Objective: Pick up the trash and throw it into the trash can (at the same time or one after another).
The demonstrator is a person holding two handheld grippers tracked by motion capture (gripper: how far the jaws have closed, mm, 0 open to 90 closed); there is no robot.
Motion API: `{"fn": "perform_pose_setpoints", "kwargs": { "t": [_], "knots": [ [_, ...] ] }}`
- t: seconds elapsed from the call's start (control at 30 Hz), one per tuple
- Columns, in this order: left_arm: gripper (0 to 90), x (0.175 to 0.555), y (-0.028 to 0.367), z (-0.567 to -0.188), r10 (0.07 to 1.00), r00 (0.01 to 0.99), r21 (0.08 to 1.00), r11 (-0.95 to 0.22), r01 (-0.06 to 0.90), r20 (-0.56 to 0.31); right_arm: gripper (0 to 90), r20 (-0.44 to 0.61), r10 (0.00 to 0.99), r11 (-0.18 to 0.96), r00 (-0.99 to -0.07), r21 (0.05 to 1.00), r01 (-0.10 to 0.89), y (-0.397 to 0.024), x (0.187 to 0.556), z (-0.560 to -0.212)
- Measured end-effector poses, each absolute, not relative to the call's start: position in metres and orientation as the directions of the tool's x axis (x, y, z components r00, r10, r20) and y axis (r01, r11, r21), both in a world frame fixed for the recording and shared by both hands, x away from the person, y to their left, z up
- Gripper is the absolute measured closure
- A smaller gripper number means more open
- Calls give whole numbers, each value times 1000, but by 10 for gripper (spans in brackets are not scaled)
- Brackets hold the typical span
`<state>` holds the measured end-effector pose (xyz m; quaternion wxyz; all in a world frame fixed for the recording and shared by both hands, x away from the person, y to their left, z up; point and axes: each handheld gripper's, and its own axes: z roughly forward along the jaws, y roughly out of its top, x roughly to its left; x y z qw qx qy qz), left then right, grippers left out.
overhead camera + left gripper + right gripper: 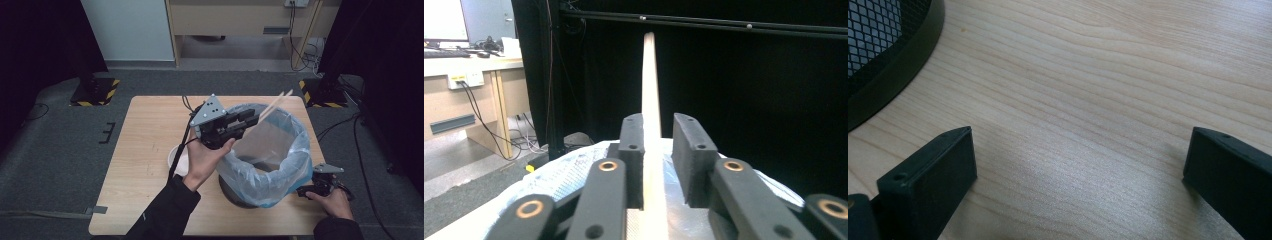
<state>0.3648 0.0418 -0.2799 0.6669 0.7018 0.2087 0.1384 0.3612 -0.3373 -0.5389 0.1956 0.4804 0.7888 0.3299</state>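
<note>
Pale wooden chopsticks (650, 115) lie loosely between left gripper (251, 118) pads, above blue-lined black mesh bin (295, 150); right gripper (1078, 170) gapes empty at table's right edge.

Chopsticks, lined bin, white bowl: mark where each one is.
chopsticks (274, 105), high view, on the shafts sticking out past the left gripper's jaws
lined bin (300, 145), high view, on the plastic liner at the right rim
white bowl (176, 156), high view, on its visible left rim

Pale, smooth wooden chopsticks (272, 106); matt black plastic tongs (663, 150); crinkled translucent plastic liner (280, 150) (glossy) over a black mesh bin (883, 45); light wood-grain surface (1098, 100).
</note>
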Motion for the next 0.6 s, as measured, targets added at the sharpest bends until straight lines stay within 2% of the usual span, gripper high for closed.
{"fn": "perform_pose_setpoints", "kwargs": {
  "t": [0.23,0.6],
  "knots": [
    [685,363,49,-279,482,872,994,-17,105,-84,7,8,887,321,-462,708,629,-337,361,-539],
    [594,356,86,-281,529,845,996,-9,93,-74,7,8,887,320,-461,709,628,-337,361,-539]
  ]
}}
